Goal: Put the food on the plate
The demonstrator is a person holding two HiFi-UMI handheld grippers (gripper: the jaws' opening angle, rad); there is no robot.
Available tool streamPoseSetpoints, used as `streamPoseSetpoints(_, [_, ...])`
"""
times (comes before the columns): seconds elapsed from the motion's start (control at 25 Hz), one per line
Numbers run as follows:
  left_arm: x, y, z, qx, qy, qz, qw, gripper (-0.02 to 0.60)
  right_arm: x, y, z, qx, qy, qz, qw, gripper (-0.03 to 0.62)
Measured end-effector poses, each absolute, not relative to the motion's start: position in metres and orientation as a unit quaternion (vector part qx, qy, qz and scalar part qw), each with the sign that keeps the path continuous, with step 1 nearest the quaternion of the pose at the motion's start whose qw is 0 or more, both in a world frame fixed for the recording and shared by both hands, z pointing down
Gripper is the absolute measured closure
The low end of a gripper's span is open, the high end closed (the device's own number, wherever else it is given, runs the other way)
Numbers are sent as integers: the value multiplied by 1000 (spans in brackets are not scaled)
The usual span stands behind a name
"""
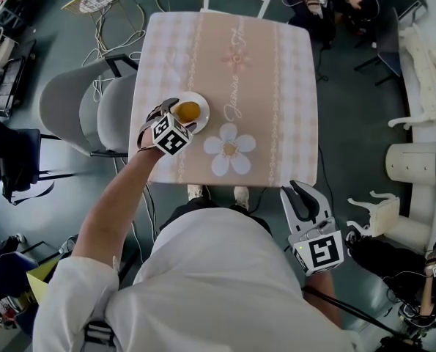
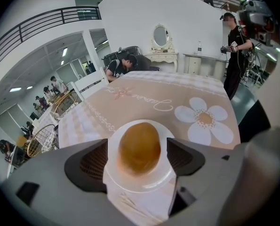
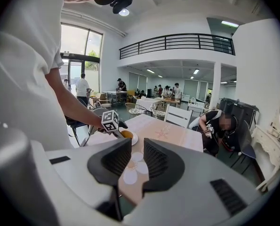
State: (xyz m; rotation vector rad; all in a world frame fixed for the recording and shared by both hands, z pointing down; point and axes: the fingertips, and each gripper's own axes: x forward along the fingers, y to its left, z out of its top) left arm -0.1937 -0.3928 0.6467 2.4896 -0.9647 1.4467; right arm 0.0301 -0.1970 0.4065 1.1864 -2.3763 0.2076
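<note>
Plate (image 2: 140, 182) glossy, smooth white; food (image 2: 140, 147) matt, smooth-skinned; tablecloth (image 2: 149, 95) matt printed cloth

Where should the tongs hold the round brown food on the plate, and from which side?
Grip the food across its middle, on its rounded flanks, from above, as the open left tongs straddle it. It is a smooth dome; the plate rim bars low entry.

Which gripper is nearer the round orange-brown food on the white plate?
Left. The left gripper straddles the round orange-brown food on the small white plate, jaws open either side; the right gripper hangs beyond the pink table's near edge.
</note>
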Motion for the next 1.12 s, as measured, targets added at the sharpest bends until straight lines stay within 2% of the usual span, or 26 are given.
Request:
streamPoseSetpoints(0.2, [-194,-387,627,826,-330,455,45,193,30,-204,406,411,-880,65,230,505])
streamPoseSetpoints(0.72, [-198,-327,523,843,-424,324,72,201,10,-232,400,305,-928,23,212,505])
streamPoseSetpoints(0.8, [-196,-312,503,845,-436,297,83,263,5,-233,399,284,-936,20,208,505])
streamPoseSetpoints(1.04, [-200,-269,437,837,-494,216,95,526,-17,-237,400,209,-957,0,201,535])
streamPoseSetpoints(1.12, [-194,-253,420,838,-502,183,109,570,-22,-236,399,188,-961,-5,201,544])
